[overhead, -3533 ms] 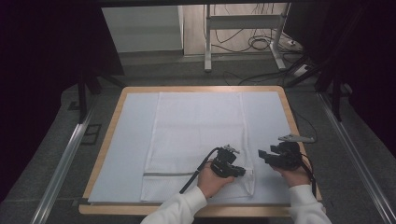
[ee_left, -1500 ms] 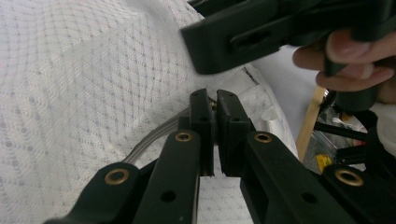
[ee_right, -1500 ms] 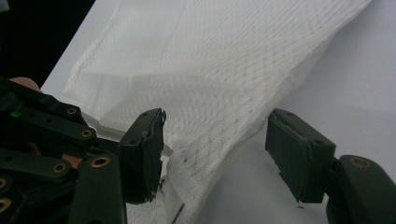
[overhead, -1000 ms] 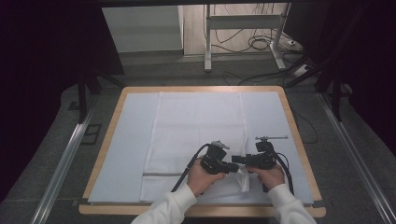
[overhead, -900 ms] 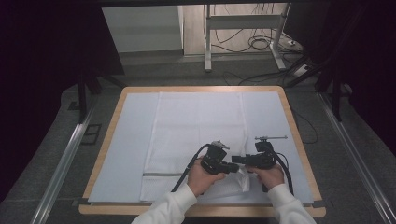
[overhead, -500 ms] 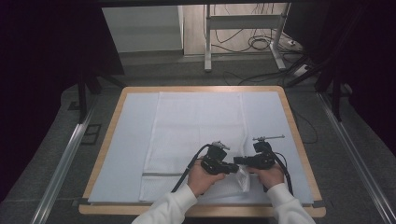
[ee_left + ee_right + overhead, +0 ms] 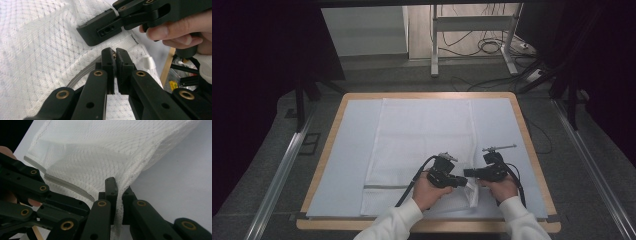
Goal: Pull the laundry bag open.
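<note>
The white mesh laundry bag (image 7: 419,145) lies flat on the pale blue sheet covering the wooden worktop (image 7: 532,150), its long axis running away from the person, with its zipped end nearest them. Both tongs meet at the bag's near right corner, which is lifted off the sheet. The left tongs (image 7: 115,53) are clamped on a small metal piece at the end of the grey zipper band, probably the pull. The right tongs (image 7: 117,185) have just been closing and now pinch the mesh edge beside it. Both hands sit low and close together, tips facing each other, the bag stretching away to their left. The next move likely depends on pulling along the zipper line.
</note>
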